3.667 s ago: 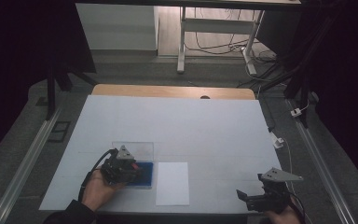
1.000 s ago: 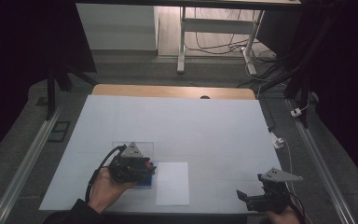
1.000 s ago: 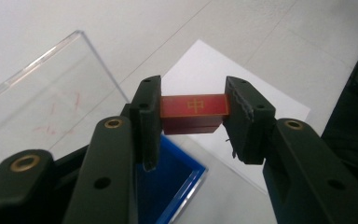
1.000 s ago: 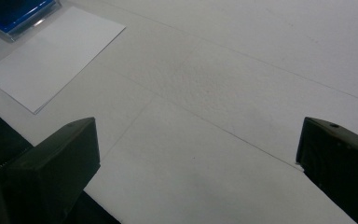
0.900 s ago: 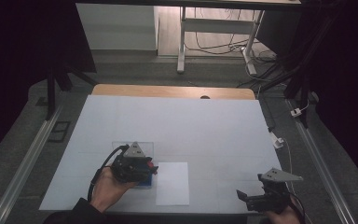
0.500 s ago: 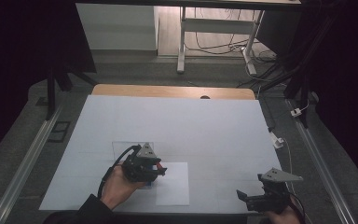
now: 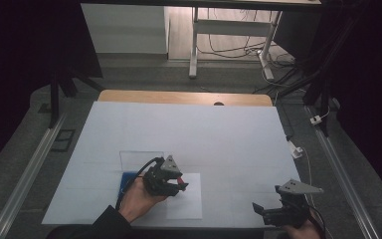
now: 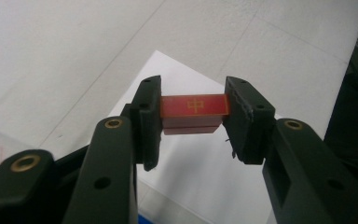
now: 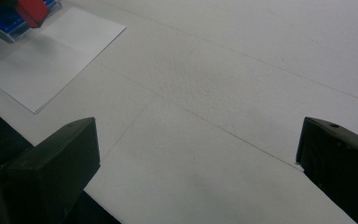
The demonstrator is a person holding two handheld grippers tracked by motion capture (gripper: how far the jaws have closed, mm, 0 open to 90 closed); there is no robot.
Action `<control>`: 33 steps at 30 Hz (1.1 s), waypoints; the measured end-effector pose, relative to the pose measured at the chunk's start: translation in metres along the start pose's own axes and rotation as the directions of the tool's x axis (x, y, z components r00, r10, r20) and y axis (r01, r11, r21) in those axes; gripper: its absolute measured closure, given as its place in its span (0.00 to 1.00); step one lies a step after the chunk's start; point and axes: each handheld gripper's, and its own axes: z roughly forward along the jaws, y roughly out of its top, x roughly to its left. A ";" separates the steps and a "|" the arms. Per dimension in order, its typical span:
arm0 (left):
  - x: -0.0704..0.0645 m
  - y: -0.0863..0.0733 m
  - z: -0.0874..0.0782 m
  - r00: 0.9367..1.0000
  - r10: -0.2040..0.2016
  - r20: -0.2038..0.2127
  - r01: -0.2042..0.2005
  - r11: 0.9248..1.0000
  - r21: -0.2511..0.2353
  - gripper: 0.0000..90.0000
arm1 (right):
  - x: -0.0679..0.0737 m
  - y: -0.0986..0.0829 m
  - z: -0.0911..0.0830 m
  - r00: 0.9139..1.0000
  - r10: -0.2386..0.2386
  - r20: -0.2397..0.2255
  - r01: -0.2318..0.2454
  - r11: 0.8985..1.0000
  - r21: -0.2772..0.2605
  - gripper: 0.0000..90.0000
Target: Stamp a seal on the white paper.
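Left tool (image 7: 179, 185) shifted from over blue box (image 7: 127, 180) toward 3 o'clock, now above white sheet (image 7: 185, 205), clenched on red tile (image 8: 194, 105) lifted clear of counter (image 7: 189, 134). Probably a transfer from box to sheet. Right tool (image 7: 259, 209) parked at 5 o'clock, released, empty. Count: one tile, one box, one sheet, two tools.

We saw the blue tray (image 7: 127, 179) largely covered by the left hand (image 7: 138, 196) and the left gripper (image 7: 180, 185). At eleven o'clock in the right gripper view, the frame edge cut off both tray and red block (image 9: 31, 11). The gold mark on that block (image 8: 194, 105) was too blurred for us to read.
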 end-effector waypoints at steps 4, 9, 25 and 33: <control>-0.002 0.000 0.007 1.000 0.009 -0.001 -0.009 1.000 0.011 0.65 | 0.000 0.000 0.000 1.000 0.001 0.000 -0.001 1.000 0.000 0.00; -0.002 -0.001 0.014 1.000 0.007 -0.004 -0.007 1.000 0.022 0.65 | 0.000 0.000 0.000 1.000 0.001 -0.001 -0.001 1.000 0.000 0.00; -0.003 -0.004 0.028 1.000 0.018 -0.004 -0.018 0.998 0.067 0.65 | 0.000 0.000 0.000 1.000 0.000 -0.003 0.000 1.000 -0.004 0.00; -0.007 -0.005 0.031 0.999 0.032 -0.024 -0.030 0.996 0.082 0.65 | 0.000 0.000 0.000 1.000 0.000 -0.003 0.000 1.000 -0.005 0.00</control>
